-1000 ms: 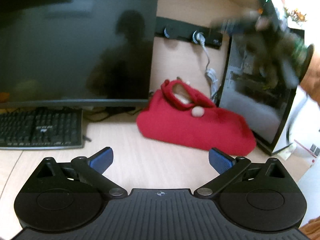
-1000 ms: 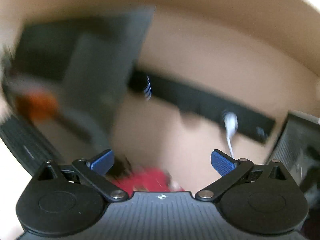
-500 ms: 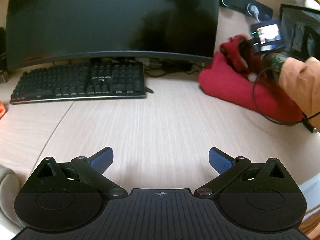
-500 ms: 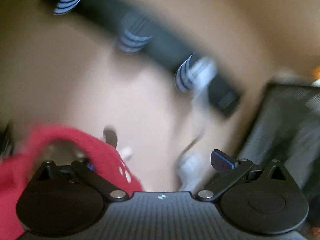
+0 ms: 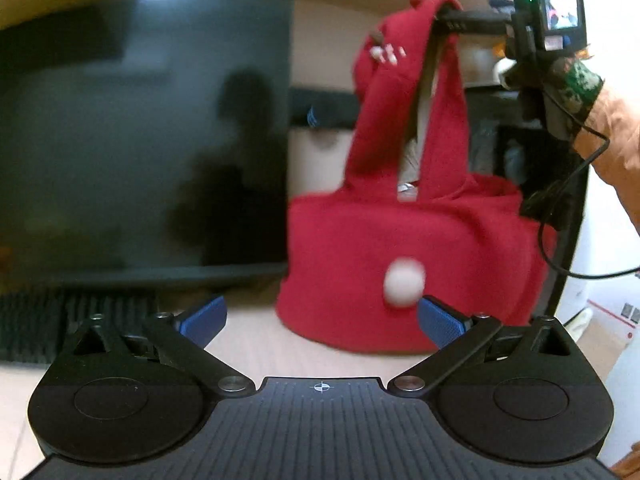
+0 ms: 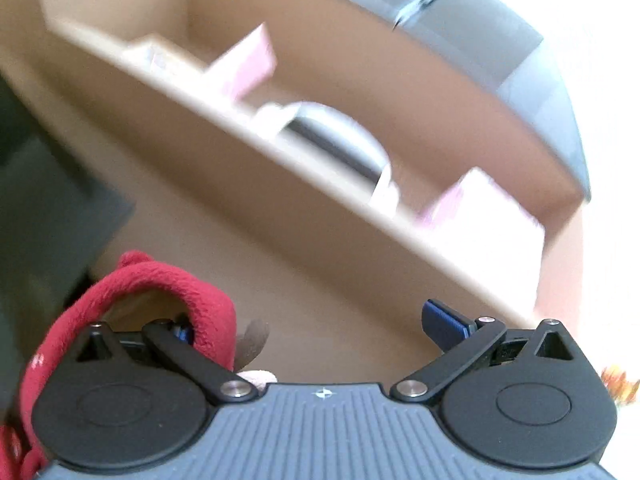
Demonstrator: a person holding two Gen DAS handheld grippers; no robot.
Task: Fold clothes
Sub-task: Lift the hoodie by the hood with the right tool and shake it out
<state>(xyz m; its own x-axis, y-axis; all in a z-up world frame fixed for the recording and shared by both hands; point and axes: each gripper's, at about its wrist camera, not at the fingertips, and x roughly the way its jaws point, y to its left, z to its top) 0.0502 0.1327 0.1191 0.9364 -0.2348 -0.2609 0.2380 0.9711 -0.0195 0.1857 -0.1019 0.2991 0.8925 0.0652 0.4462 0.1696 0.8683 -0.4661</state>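
A red fleece hooded garment [image 5: 400, 232] with a white pom-pom [image 5: 404, 282] hangs up off the desk [image 5: 248, 344], its lower edge at the desk surface. My right gripper [image 5: 444, 22] holds it up at the top right of the left wrist view. In the right wrist view the red hood edge [image 6: 160, 280] loops over the left finger of my right gripper [image 6: 316, 326], whose fingers stand wide apart and open. My left gripper [image 5: 320, 316] is open just in front of the garment's lower edge, touching nothing.
A dark monitor [image 5: 140, 132] and a black keyboard [image 5: 60, 320] fill the left. A black computer case [image 5: 560, 160] stands behind the garment on the right. A hand in an orange sleeve [image 5: 616, 132] holds the right gripper. A wooden shelf [image 6: 280, 152] is overhead.
The right gripper hooked the hood and lifted the red garment off the desk. The left gripper swung back from the bare desk to face the garment up close.
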